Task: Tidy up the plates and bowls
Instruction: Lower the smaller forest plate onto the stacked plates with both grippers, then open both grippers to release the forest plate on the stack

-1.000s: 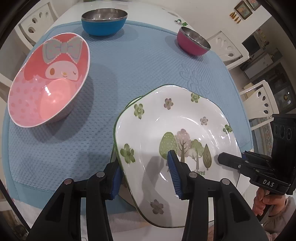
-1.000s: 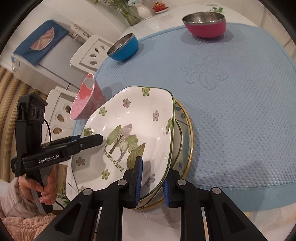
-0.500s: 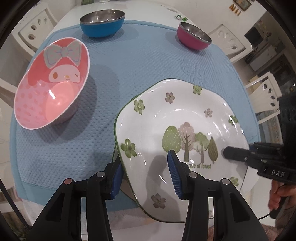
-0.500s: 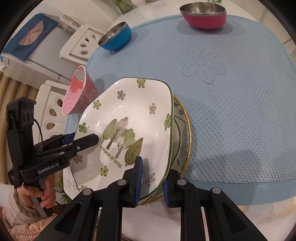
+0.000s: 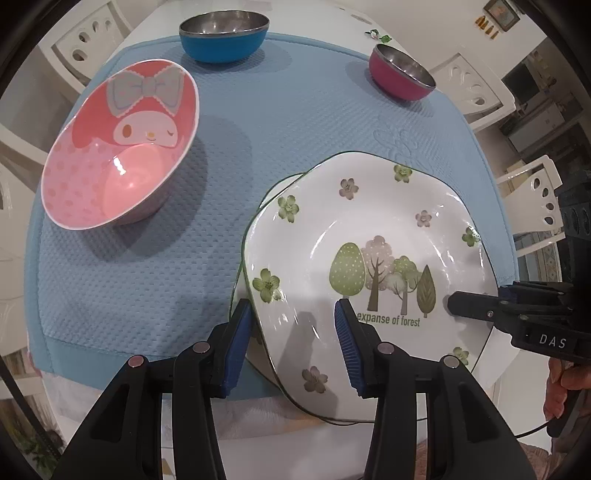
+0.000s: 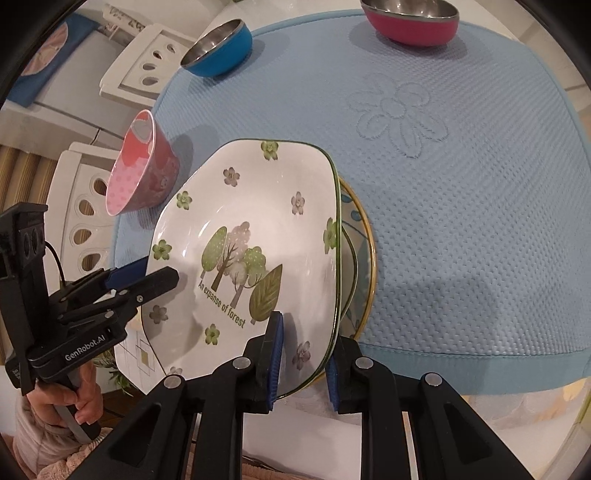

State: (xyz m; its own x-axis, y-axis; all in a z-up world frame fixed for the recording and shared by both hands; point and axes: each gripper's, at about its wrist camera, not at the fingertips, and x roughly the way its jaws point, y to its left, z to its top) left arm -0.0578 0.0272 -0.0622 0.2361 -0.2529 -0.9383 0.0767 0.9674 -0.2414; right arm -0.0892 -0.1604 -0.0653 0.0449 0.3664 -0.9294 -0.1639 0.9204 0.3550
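Note:
A white plate printed with trees and flowers (image 5: 369, 240) (image 6: 255, 221) is lifted at the near edge of the blue mat. Under it lie a second green-rimmed plate (image 6: 349, 266) and a gold-rimmed plate (image 6: 367, 254). My left gripper (image 5: 291, 332) has its jaws either side of the plate's left rim, set wide apart. My right gripper (image 6: 303, 358) is shut on the plate's near rim. A pink cartoon bowl (image 5: 118, 147) (image 6: 142, 166) stands to the left. A blue steel bowl (image 5: 223, 31) (image 6: 218, 48) and a magenta steel bowl (image 5: 400, 74) (image 6: 410, 18) stand at the far side.
A blue textured mat (image 5: 288, 122) (image 6: 461, 184) covers the round white table. White chairs (image 5: 535, 192) (image 6: 140, 66) stand around it. The plate stack overhangs the mat's near edge.
The tree plate has been drawn toward the near edge and raised, showing more of the plates below. Both grippers keep their places on its rim.

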